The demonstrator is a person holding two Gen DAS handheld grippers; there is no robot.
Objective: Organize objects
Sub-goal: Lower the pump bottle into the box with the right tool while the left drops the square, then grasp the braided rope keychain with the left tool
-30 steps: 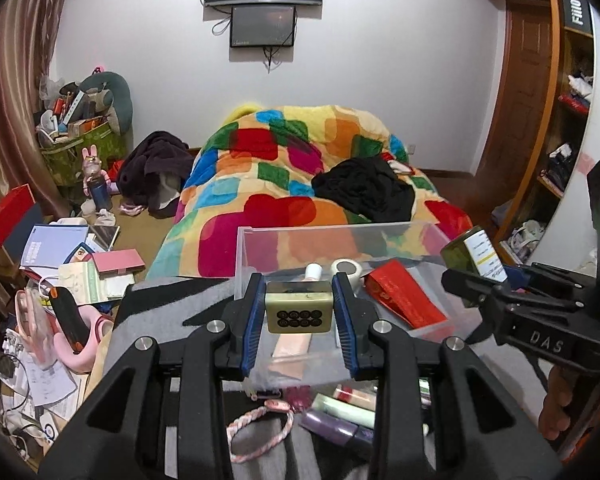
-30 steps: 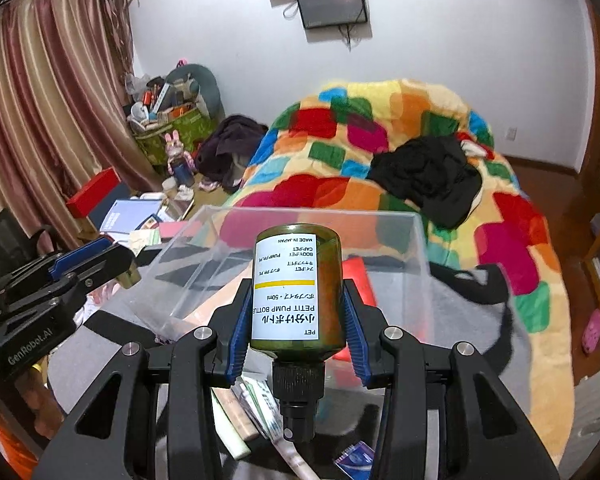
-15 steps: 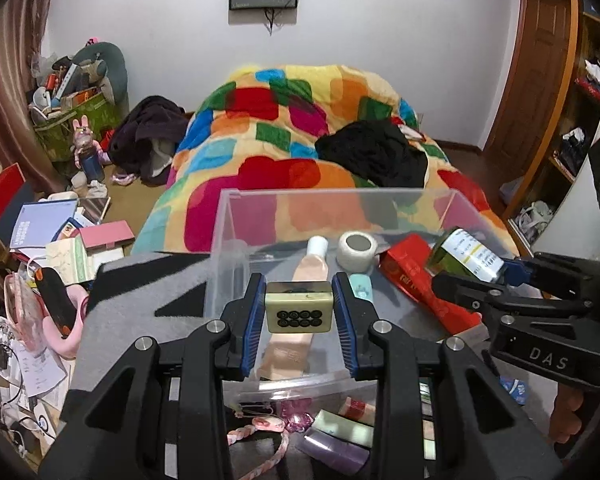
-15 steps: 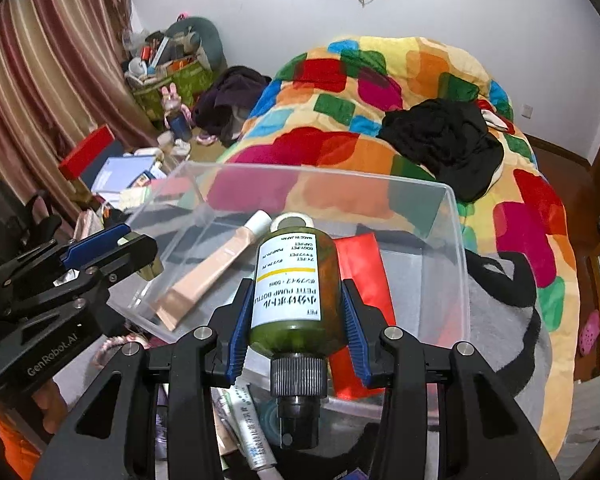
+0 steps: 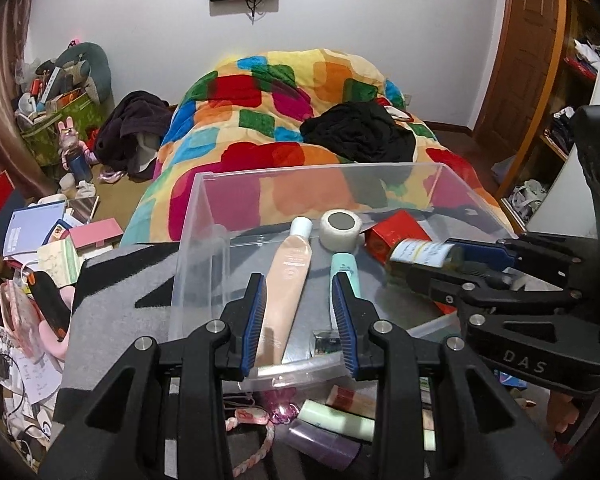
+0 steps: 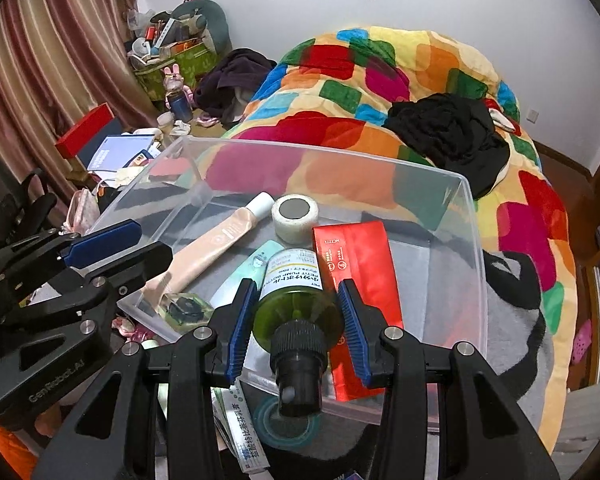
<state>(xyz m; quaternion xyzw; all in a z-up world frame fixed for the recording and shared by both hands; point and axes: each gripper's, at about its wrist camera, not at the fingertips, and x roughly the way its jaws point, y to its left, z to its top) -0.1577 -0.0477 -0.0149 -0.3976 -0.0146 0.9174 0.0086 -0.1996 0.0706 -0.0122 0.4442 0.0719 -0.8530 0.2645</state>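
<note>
A clear plastic bin (image 5: 196, 216) (image 6: 472, 240) sits on a grey blanket. Inside lie a peach tube (image 5: 290, 276) (image 6: 208, 248), a white tape roll (image 5: 341, 229) (image 6: 295, 219), a mint tube (image 5: 345, 276), a red packet (image 6: 356, 264) and a small green case (image 6: 184, 306) (image 5: 324, 342) at the near wall. My left gripper (image 5: 300, 320) is open and empty over the bin's near edge. My right gripper (image 6: 298, 328) is shut on a green pump bottle (image 6: 296, 300), held low inside the bin; it also shows in the left wrist view (image 5: 424, 254).
Loose tubes and a pink braided band (image 5: 256, 444) lie in front of the bin. A teal tape ring (image 6: 284, 424) and a white tube (image 6: 244, 436) lie below the right gripper. A bed with a colourful quilt (image 5: 292, 120) is behind. Clutter covers the floor at left (image 5: 40, 248).
The left gripper has opened and the small green case now lies in the bin. Both grippers have moved down toward the bin; the right one lowered the green bottle inside.
</note>
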